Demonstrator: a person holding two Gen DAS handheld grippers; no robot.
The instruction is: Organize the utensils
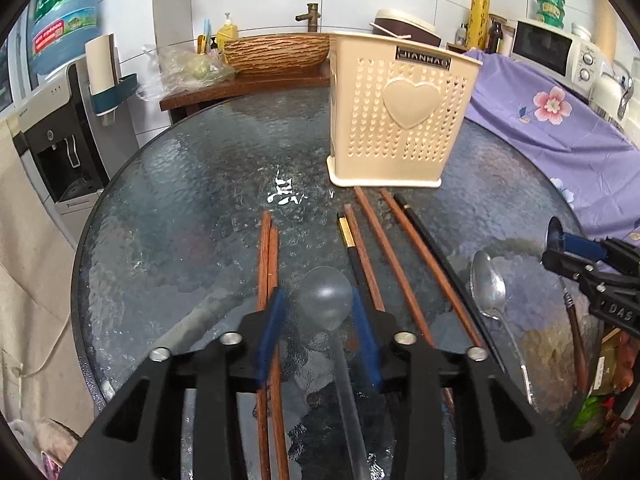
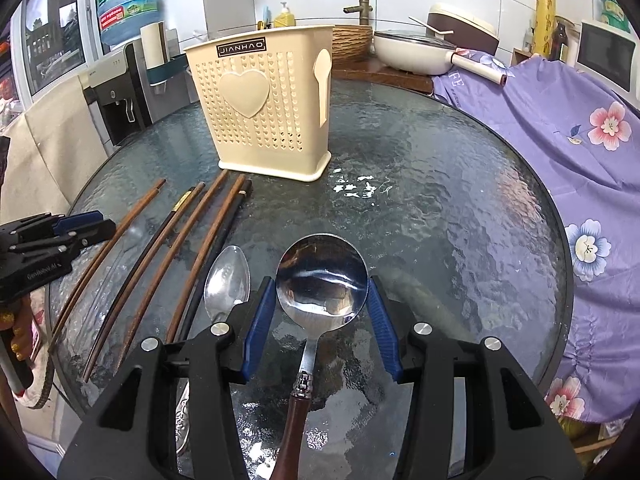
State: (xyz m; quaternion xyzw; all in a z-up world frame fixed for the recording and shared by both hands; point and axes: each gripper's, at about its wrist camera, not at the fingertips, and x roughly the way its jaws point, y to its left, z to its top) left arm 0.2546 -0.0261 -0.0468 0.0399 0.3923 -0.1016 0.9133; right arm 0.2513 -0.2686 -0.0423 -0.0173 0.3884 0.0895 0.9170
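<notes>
The left gripper (image 1: 318, 320) is held wide open around a clear plastic spoon (image 1: 326, 300), apparently untouched. The right gripper (image 2: 322, 316) is spread open around the round ladle spoon (image 2: 322, 276) lying flat on the glass table (image 2: 460, 220). Chopsticks (image 1: 384, 252) are laid before the cream holder (image 1: 400, 116).

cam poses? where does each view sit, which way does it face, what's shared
Left wrist: on the left gripper, low over the glass table, facing the cream holder; own open jaws straddle a clear spoon; right gripper at right edge.
Right wrist: on the right gripper, same heading; open jaws straddle a wood-handled ladle; left gripper at left edge.
Shared: holder, chopsticks, steel spoon, table.
</notes>
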